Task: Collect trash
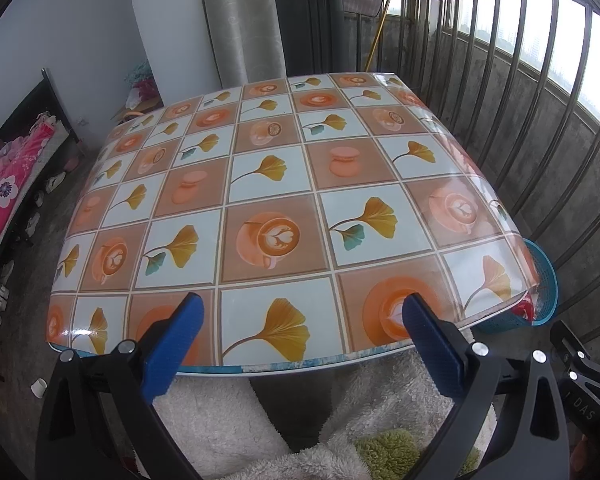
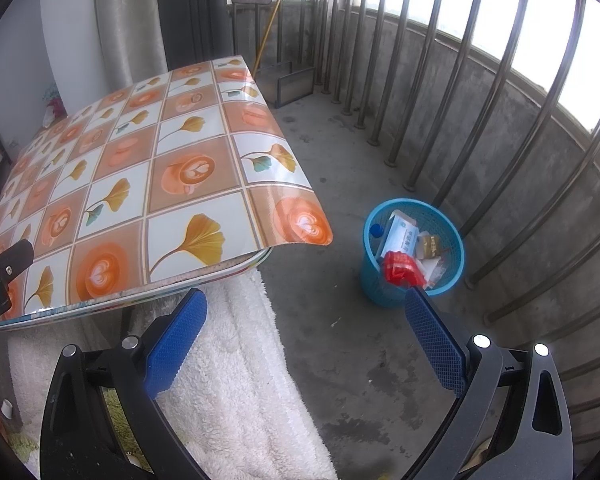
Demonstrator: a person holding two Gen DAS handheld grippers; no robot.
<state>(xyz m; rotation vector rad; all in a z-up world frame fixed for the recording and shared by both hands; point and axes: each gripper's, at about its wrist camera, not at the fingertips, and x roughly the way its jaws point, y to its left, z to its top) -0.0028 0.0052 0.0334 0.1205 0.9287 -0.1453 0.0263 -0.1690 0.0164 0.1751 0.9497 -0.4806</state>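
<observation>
Left tongs [image 1: 300, 332]: spread wide and holding nothing, hovering over the near edge of the table [image 1: 268, 208].
Right tongs [image 2: 304, 320]: also wide apart and holding nothing, pointed out past the table's corner toward the floor [image 2: 340, 184].
Table: covered by a glossy cloth printed with ginkgo leaves and coffee cups; no litter shows on it in either view.
Trash: gathered in the blue basket [image 2: 370, 276], where a red wrapper [image 2: 402, 268], a pale blue-and-white packet [image 2: 398, 234], a small brown carton [image 2: 430, 244] and a blue cap [image 2: 376, 230] lie.
Basket position: on the concrete floor just beside the table's right corner, near the railing, probably so items can be dropped in from the table edge.
Progress: judging by the bare cloth and the filled basket, the collecting looks finished or nearly so.
Loose item: a small white cup-like object [image 1: 39, 387] sits on the floor to the left; whether it counts as trash is unclear.
</observation>
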